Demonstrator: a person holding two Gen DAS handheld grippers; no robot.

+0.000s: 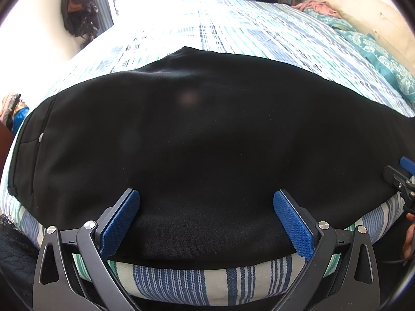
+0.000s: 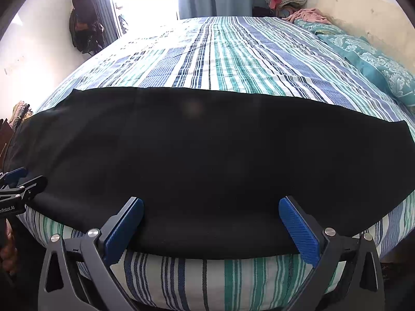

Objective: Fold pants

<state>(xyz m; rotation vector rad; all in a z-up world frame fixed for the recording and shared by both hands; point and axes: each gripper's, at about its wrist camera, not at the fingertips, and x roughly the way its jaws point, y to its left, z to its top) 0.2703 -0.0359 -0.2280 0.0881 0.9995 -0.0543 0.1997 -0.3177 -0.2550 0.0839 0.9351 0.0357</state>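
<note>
Matt black cloth pants (image 1: 197, 140), ribbed claw pads (image 1: 119, 223)

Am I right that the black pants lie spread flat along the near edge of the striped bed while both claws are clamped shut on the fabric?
Not quite. The black pants do lie flat along the near edge of the striped bed, but the left claw and right claw are open, gripping nothing. Each wrist view shows its own.

Black pants (image 1: 197, 140) flat along bed edge
</note>
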